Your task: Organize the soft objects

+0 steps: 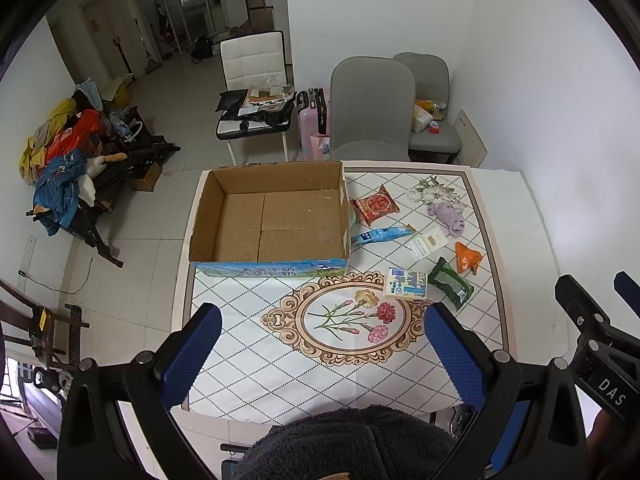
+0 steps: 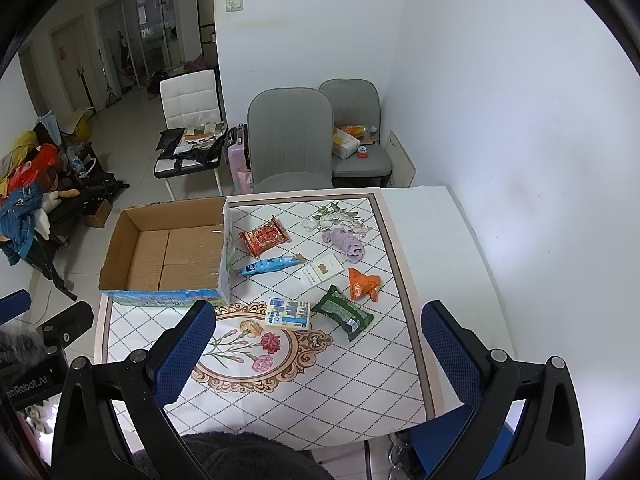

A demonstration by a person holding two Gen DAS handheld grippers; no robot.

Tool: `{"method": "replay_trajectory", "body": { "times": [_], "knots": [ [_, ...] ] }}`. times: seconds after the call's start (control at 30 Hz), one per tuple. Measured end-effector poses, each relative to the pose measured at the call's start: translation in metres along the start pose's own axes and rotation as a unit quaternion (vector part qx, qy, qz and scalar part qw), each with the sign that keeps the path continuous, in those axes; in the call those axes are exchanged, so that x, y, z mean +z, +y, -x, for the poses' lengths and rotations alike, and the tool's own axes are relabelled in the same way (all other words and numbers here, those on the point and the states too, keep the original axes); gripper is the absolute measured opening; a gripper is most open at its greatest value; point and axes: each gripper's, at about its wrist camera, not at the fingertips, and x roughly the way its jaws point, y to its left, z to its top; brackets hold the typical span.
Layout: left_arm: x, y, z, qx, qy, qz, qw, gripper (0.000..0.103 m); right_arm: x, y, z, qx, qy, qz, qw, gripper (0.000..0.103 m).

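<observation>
Cardboard box (image 1: 272, 216) empty; nothing organised yet. Seven soft packets, including purple cloth (image 2: 347, 243), loose on surface (image 2: 320, 380) beside it. Left tool (image 1: 320, 356) and right tool (image 2: 320, 356) spread wide, unladen.

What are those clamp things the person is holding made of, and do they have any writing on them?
Both the left gripper and right gripper have black frames with round metal pivots, and two blue fingers with dimpled pads. White lettering marks the bodies. A dark fleecy garment shows below.
</observation>
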Motion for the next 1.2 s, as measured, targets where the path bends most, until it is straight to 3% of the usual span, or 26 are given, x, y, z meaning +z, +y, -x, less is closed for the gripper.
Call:
{"method": "replay_trajectory", "body": {
  "times": [0.43, 0.6, 0.77, 0.87, 1.0, 1.17, 1.2],
  "knots": [
    [0.0, 0.002, 0.0, -0.001, 0.0, 0.001, 1.0, 0.103, 0.002, 0.002, -0.001, 0.001, 0.001, 0.001, 1.0, 0.103],
    [0.009, -0.004, -0.013, -0.01, 0.009, -0.005, 0.9999, 0.103, 0.003, -0.011, -0.019, 0.01, 0.022, -0.025, 0.999, 0.103],
    [0.023, -0.033, -0.074, -0.062, 0.08, -0.011, 0.9948, 0.103, 0.0, -0.062, -0.072, -0.005, 0.062, -0.083, 0.995, 0.103],
    [0.029, -0.061, -0.137, -0.119, 0.156, -0.004, 0.9806, 0.103, -0.003, -0.091, -0.115, -0.013, 0.09, -0.102, 0.991, 0.103],
    [0.025, -0.096, -0.24, -0.186, 0.287, 0.053, 0.9382, 0.103, -0.01, -0.12, -0.198, -0.011, 0.138, -0.097, 0.986, 0.103],
    [0.01, -0.121, -0.349, -0.178, 0.393, 0.138, 0.8913, 0.103, -0.025, -0.14, -0.302, 0.011, 0.191, -0.064, 0.979, 0.102],
    [0.006, -0.123, -0.362, -0.171, 0.403, 0.151, 0.8862, 0.103, -0.027, -0.14, -0.322, 0.019, 0.204, -0.057, 0.977, 0.1]
  ]
}}
